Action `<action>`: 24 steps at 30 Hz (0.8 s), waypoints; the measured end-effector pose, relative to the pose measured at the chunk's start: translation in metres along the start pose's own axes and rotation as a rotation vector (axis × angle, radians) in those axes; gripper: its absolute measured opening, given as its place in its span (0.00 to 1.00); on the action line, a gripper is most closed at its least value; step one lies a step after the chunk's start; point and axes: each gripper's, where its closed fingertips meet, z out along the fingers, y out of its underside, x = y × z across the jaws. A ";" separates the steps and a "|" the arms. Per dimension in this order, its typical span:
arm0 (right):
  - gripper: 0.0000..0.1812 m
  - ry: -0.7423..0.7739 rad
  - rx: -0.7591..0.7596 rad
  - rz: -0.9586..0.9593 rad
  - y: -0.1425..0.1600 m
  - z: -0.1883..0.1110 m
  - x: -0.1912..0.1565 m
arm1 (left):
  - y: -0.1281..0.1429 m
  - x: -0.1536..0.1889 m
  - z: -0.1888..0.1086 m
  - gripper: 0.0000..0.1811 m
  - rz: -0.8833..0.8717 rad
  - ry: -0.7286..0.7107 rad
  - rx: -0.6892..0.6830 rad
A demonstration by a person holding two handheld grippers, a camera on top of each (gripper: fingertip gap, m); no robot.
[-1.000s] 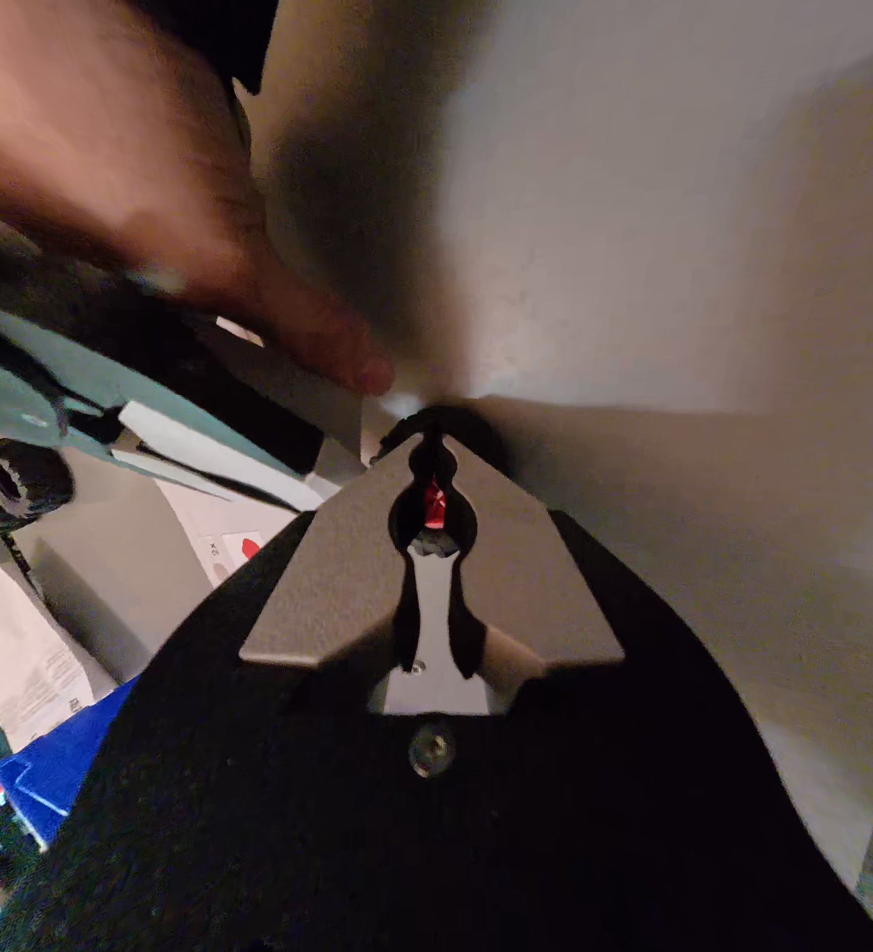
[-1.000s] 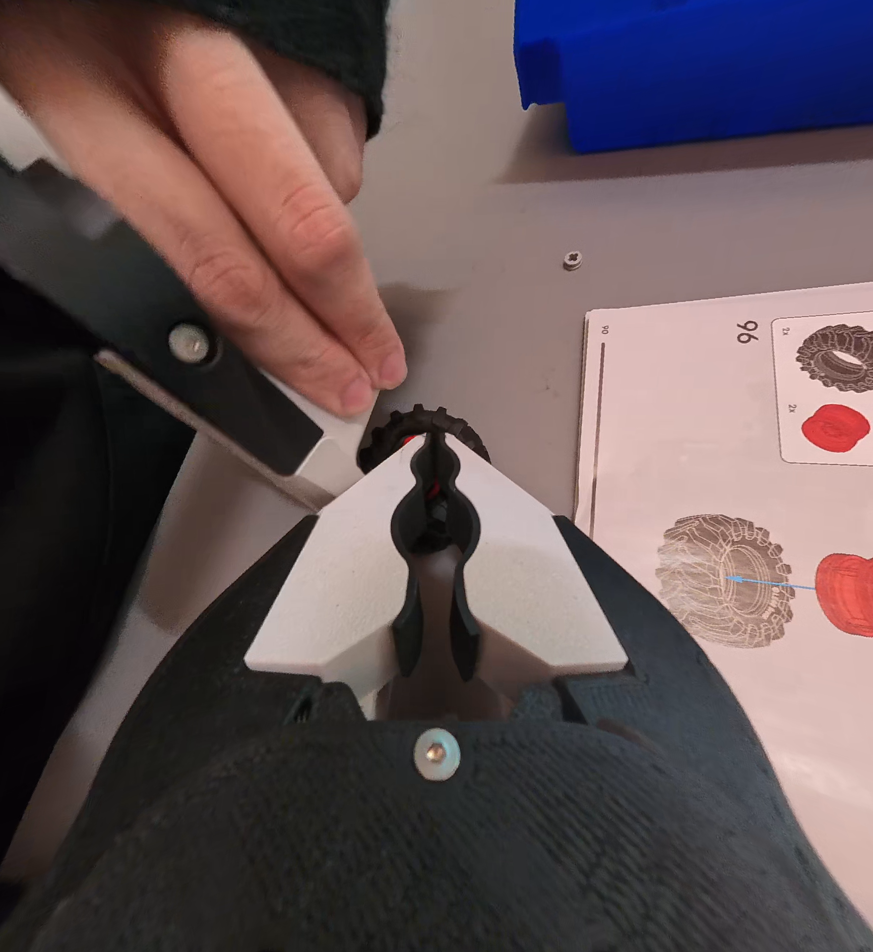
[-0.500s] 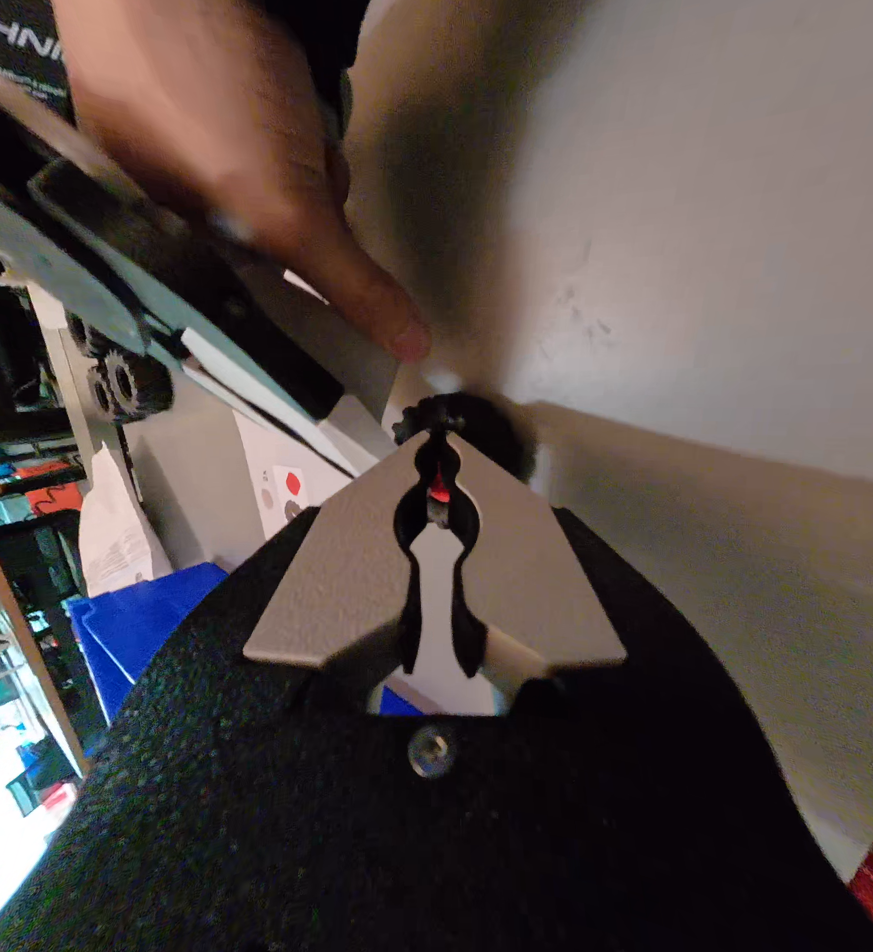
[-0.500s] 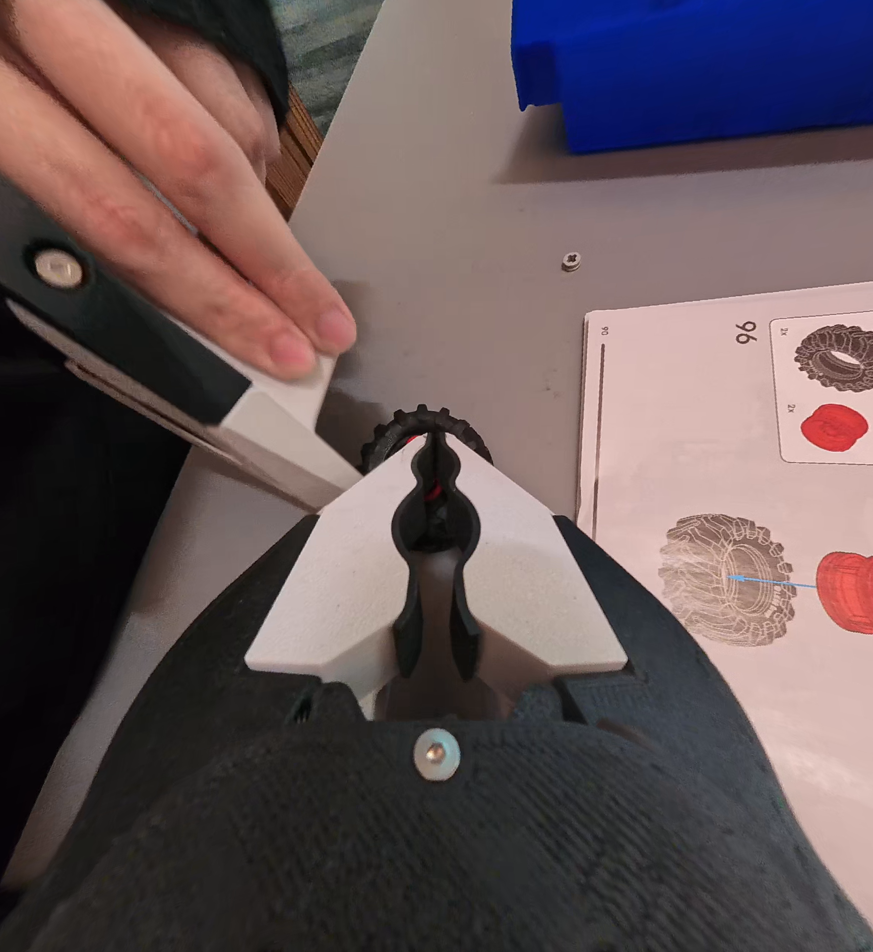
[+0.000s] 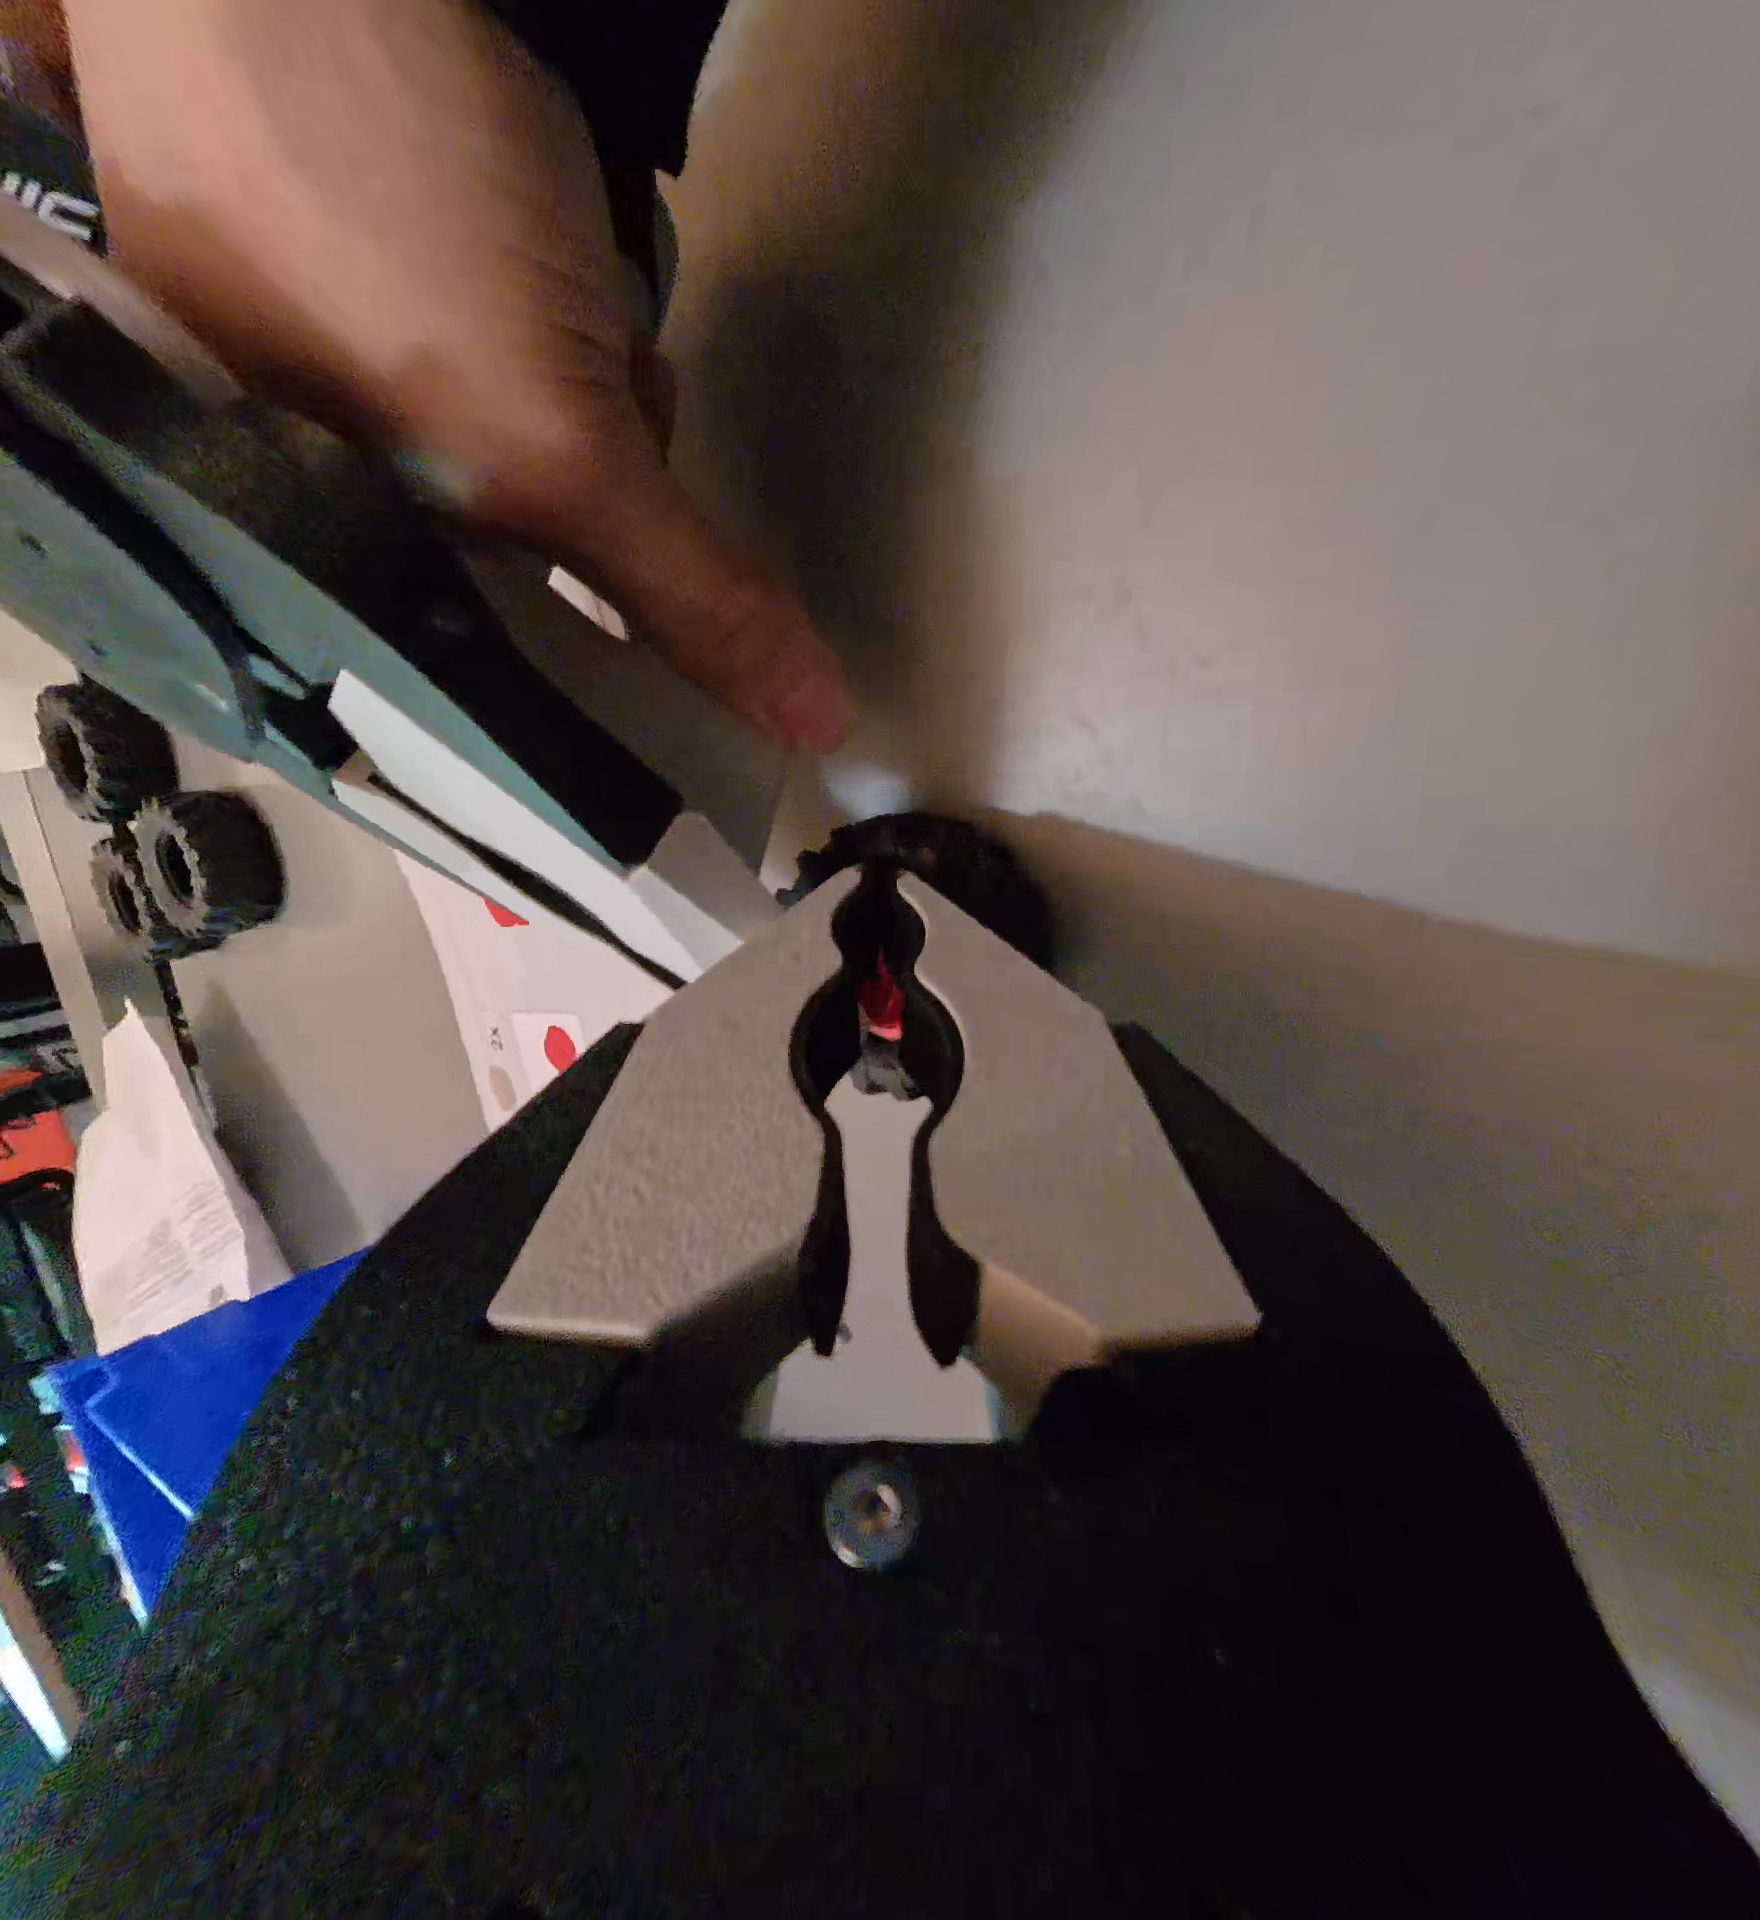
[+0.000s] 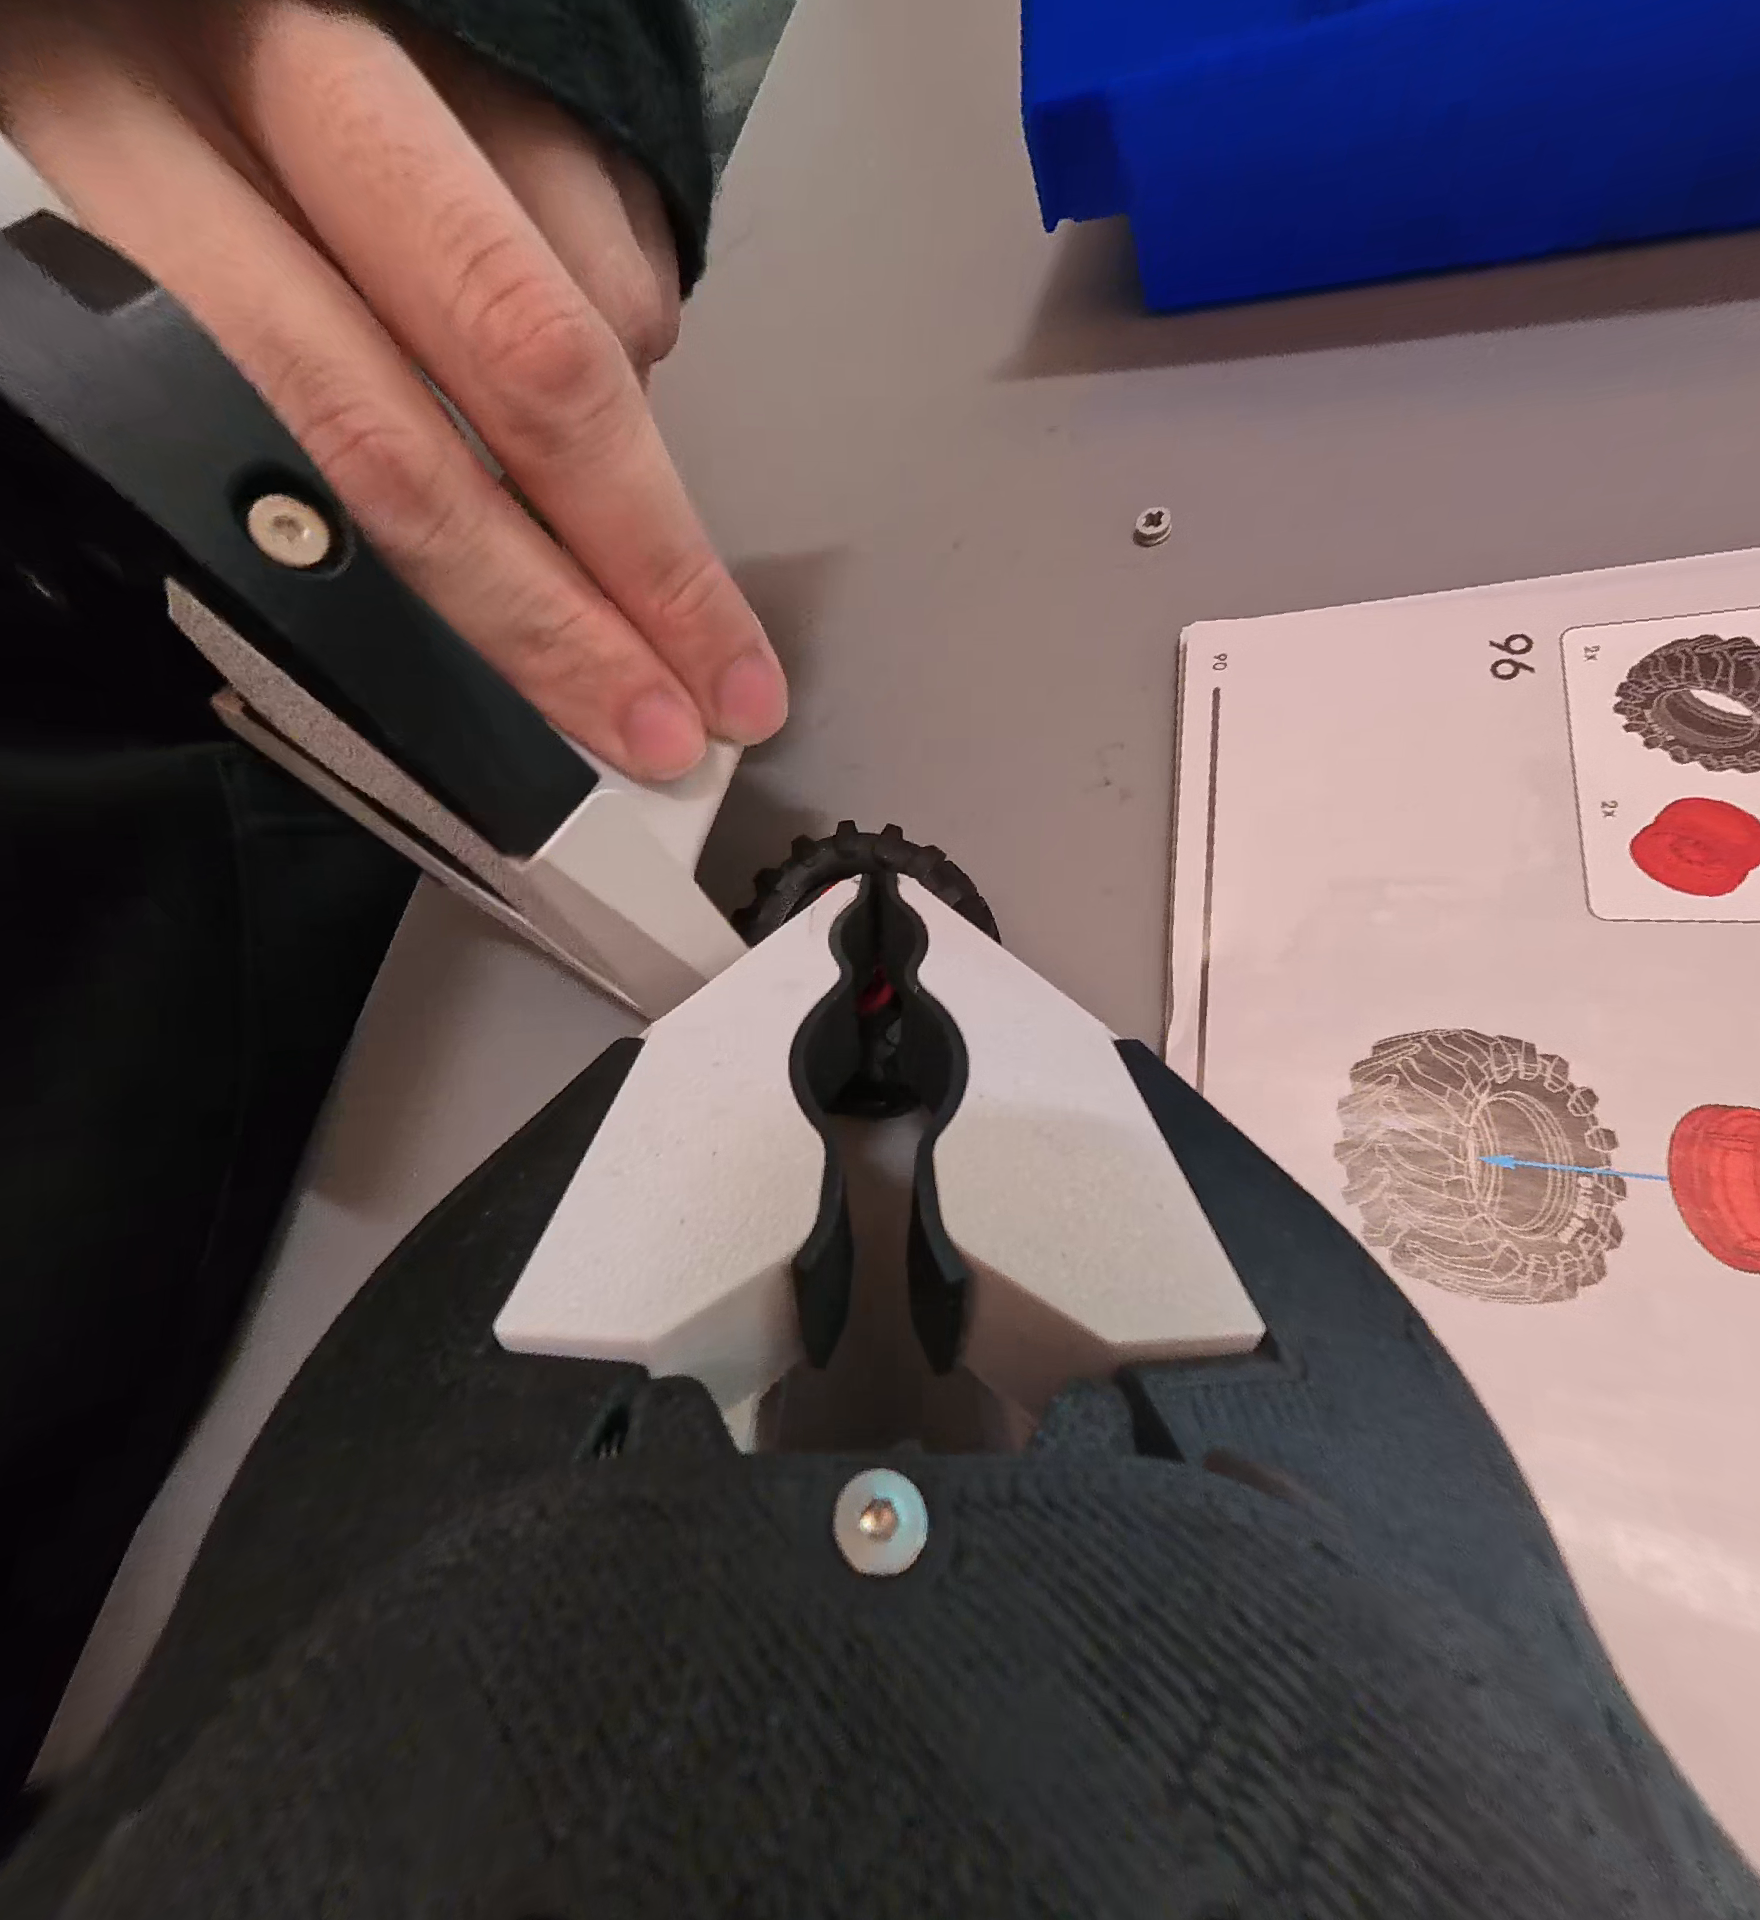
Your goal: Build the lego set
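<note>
A black tyre (image 6: 881, 847) with a red rim (image 6: 871, 997) inside it sits between both grippers, low over the grey table (image 6: 959, 468). My right gripper (image 6: 874, 888) is shut on the tyre. My left gripper (image 5: 876, 883) is also shut on the tyre (image 5: 969, 862), with the red rim (image 5: 881, 1003) showing between its fingers. In each wrist view the other gripper comes in from the left, a hand on it, its white tip against the tyre. Most of the tyre is hidden behind the fingers.
An open instruction booklet (image 6: 1478, 935) lies to the right of the tyre. A blue bin (image 6: 1427, 135) stands at the back right. A screw head (image 6: 1152, 523) sits in the table. Loose black tyres (image 5: 180, 862) and a white paper bag (image 5: 159, 1226) show in the left wrist view.
The left gripper lifted and tilted half a second ago, then came back down against the tyre. The right gripper has stayed still. Both stay shut.
</note>
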 end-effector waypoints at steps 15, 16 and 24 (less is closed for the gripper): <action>0.00 0.000 -0.021 0.009 0.000 0.001 -0.002 | 0.001 0.001 0.000 0.00 0.061 -0.092 -0.105; 0.00 0.003 -0.015 -0.002 -0.001 0.001 -0.002 | 0.003 0.000 -0.003 0.00 0.061 -0.168 -0.101; 0.00 0.077 0.056 -0.047 -0.017 -0.035 -0.003 | 0.007 -0.019 -0.042 0.00 -0.133 -0.449 0.013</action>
